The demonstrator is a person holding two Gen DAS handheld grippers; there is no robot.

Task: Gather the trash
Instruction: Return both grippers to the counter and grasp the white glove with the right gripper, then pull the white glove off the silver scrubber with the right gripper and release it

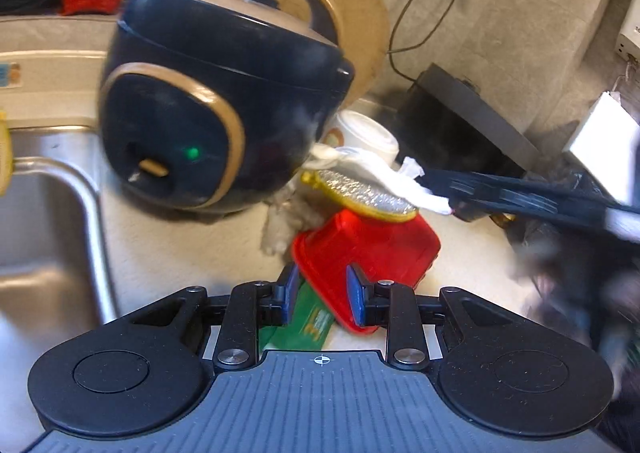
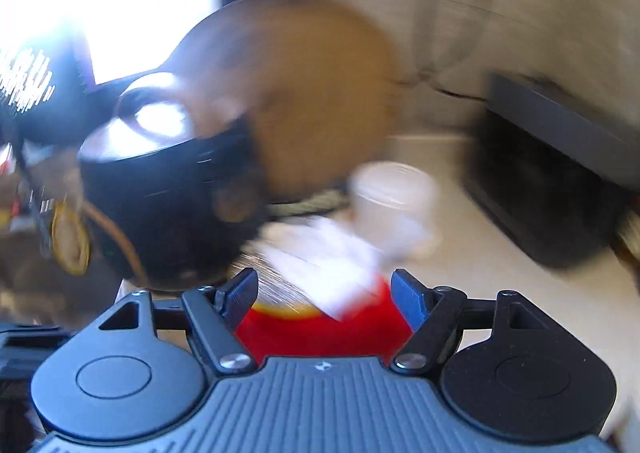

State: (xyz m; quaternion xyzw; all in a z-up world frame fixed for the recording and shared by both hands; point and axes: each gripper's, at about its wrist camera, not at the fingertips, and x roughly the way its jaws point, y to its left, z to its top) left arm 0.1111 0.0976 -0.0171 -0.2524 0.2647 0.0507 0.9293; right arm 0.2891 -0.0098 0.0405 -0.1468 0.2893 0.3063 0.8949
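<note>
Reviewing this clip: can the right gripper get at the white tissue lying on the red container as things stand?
Probably yes. The right gripper is open, with the tissue just ahead between its fingers and nothing between them. The tissue rests on the foil lid atop the red container, so the lid might get nudged.

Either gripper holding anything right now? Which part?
Right gripper: open, nothing held. Left gripper: jaws straddle the red tub's rim, but whether they grip it cannot be told.

L gripper [image 1: 322, 295] | blk links, blue pads, silver screws, ribbed grey body
</note>
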